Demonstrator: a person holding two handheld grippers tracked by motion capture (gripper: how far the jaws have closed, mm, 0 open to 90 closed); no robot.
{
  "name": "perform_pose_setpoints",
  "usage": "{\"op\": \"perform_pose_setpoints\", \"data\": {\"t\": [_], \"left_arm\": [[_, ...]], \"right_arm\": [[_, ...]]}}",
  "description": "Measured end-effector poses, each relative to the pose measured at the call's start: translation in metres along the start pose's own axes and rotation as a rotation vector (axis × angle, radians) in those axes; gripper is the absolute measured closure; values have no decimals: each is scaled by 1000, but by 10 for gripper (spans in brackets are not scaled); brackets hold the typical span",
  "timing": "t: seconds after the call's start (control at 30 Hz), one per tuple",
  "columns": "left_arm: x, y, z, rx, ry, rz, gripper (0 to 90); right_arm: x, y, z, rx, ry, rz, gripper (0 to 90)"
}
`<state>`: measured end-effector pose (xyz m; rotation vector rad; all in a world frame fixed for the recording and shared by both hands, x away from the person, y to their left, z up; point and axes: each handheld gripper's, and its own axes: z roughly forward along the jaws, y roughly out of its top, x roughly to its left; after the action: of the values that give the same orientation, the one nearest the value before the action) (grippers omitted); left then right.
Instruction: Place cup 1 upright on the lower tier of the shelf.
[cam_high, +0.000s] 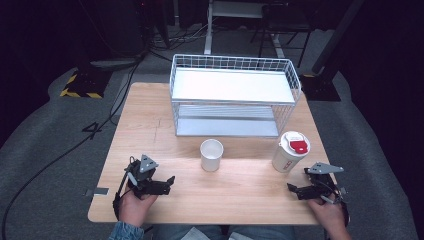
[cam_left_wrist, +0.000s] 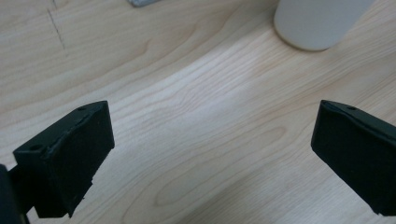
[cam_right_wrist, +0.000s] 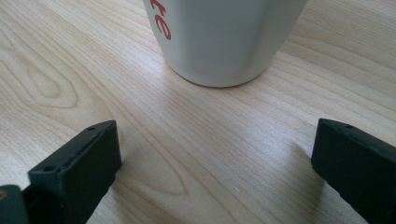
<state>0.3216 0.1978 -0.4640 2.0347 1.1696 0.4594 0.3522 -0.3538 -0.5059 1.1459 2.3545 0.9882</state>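
Two hands come in over the near edge of the wooden table (cam_high: 165, 107), each wrapped around a gripper from behind. Measured from the open white cup (cam_high: 211, 155), which stands upright near the middle of the table, the left gripper (cam_high: 169, 182) lies on the person's left and nearer the person, well apart from the cup, its black jaws pointing level across the board toward the cup's side. In the left gripper view its jaws stand wide with nothing but bare wood between them, and the cup's base (cam_left_wrist: 317, 23) shows ahead, off toward the upper right. The left hand (cam_high: 134, 204) sits low behind the gripper's body, wrist resting at the table edge, a denim sleeve (cam_high: 125, 232) below it.

On the cup's other side, near it, stands the lidded white cup (cam_high: 290, 152) with a red tab on its lid and red lettering on its wall. The right gripper (cam_high: 295, 190) sits nearer the person than that lidded cup, close to it but not touching. Its jaws are spread wide and empty in the right gripper view, the lidded cup's base (cam_right_wrist: 224, 46) just ahead of them. The right hand (cam_high: 330, 212) grips from behind.

Beyond the open cup, at the far side of the table, stands a white wire shelf rack (cam_high: 232, 85).
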Motion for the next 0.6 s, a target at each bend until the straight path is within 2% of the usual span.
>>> {"op": "perform_pose_setpoints", "data": {"t": [0.2, 0.37, 0.43, 0.53, 0.6], "left_arm": [[-10, 13, -3, -55, -41, 15, 0], [-14, 21, -1, -76, -63, 24, 0], [-16, 24, 1, -100, -69, 21, 0], [-18, 31, 5, -151, -103, 9, 0], [-19, 32, 6, -162, -106, 16, 0]], "right_arm": [[0, 0, 0, 0, 0, 2, 19], [0, 0, 0, 0, -3, 5, 19], [0, 0, 0, 1, -5, 6, 19], [0, 0, -1, 1, -8, 8, 19], [0, 0, 0, 1, -8, 9, 19]]}}
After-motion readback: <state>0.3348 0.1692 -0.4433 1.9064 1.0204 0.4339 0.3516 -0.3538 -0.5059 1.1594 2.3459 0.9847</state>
